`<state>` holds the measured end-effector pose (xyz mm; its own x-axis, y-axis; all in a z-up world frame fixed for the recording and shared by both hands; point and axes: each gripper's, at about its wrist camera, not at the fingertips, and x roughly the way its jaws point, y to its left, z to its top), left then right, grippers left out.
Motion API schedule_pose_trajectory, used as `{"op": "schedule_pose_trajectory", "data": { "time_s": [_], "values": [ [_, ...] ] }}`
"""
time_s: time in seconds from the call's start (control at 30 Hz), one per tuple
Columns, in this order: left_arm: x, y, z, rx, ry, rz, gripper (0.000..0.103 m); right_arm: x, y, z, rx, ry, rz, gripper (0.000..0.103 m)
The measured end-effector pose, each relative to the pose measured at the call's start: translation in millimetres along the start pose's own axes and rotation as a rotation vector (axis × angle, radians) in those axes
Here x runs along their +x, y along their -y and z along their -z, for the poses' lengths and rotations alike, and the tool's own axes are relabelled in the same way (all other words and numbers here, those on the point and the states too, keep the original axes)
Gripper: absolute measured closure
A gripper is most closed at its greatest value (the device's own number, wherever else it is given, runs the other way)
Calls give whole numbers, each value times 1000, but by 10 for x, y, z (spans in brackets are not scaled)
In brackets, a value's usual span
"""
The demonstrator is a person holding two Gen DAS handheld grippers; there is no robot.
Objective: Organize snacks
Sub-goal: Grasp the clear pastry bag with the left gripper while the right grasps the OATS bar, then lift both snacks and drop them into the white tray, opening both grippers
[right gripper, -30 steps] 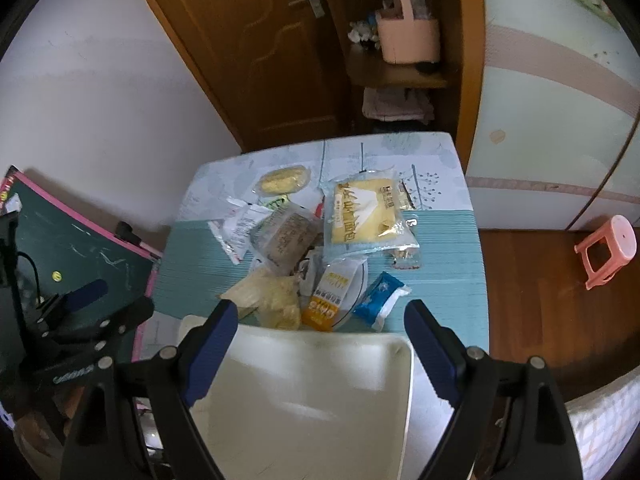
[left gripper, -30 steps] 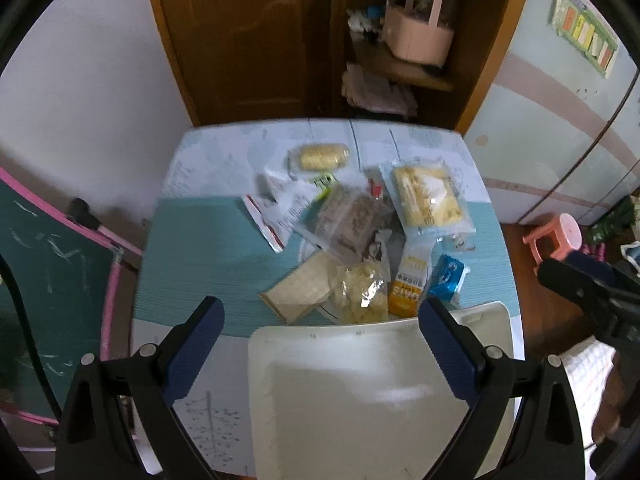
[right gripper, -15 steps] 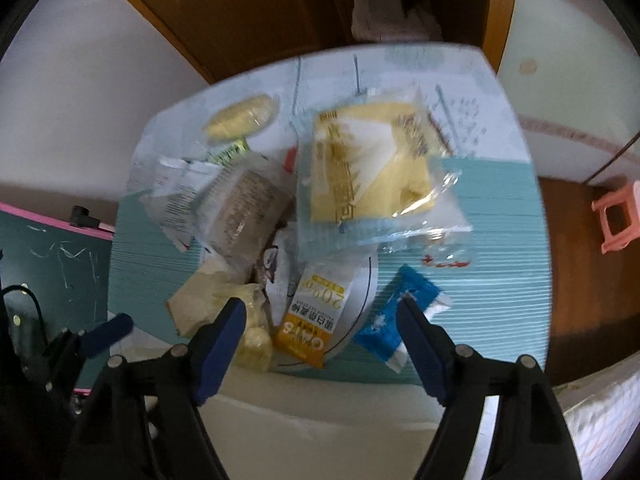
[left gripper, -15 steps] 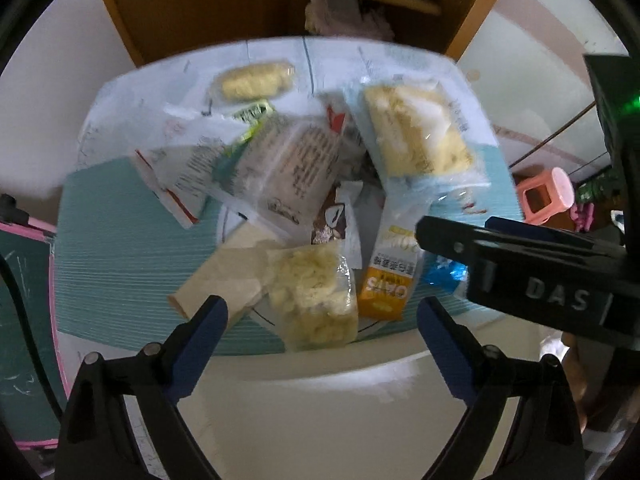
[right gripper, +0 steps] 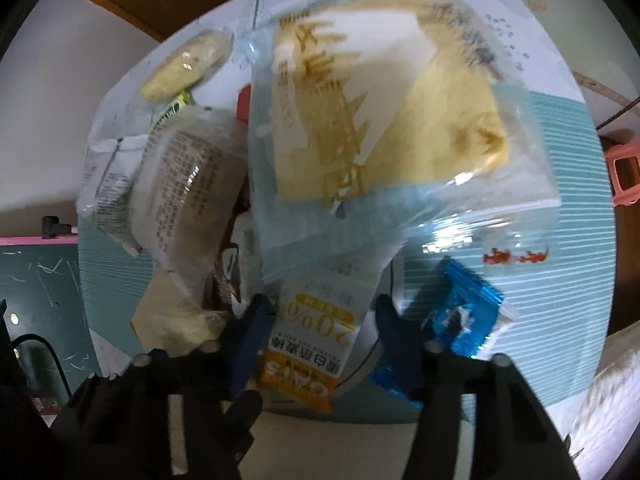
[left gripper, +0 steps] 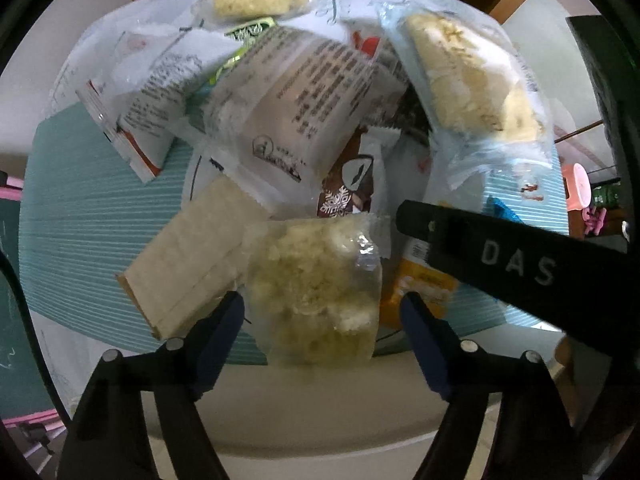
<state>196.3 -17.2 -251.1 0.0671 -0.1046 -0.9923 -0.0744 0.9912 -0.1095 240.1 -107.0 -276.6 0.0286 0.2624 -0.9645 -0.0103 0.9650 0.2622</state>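
Both tools (jaws wide) astride snacks: left tool (left gripper: 322, 312), right tool (right gripper: 320, 322).

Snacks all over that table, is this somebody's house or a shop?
Most likely a room in someone's home. The snack packets lie in a loose heap on a small table with a teal striped cover, a little pink plastic stool stands beside it, and a green chalkboard leans nearby.

Glossy clear plastic snack bags (left gripper: 316, 284), ribbed teal mat (left gripper: 80, 216), wooden door (right gripper: 120, 4)
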Motion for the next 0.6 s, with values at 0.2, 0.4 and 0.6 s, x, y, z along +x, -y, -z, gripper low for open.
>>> {"op": "schedule_pose_trajectory", "data": {
  "time_s": [0.2,0.4,0.6],
  "values": [
    [200,-96,82,-43,-26,27,42,-20,122,74,12,39,-23,64],
    [177,-206,228,-64,30,42,61,-199,301,155,24,79,-89,64],
    [-31,-384,287,-85,147,33,69,-476,383,240,19,131,-165,64]
  ]
}}
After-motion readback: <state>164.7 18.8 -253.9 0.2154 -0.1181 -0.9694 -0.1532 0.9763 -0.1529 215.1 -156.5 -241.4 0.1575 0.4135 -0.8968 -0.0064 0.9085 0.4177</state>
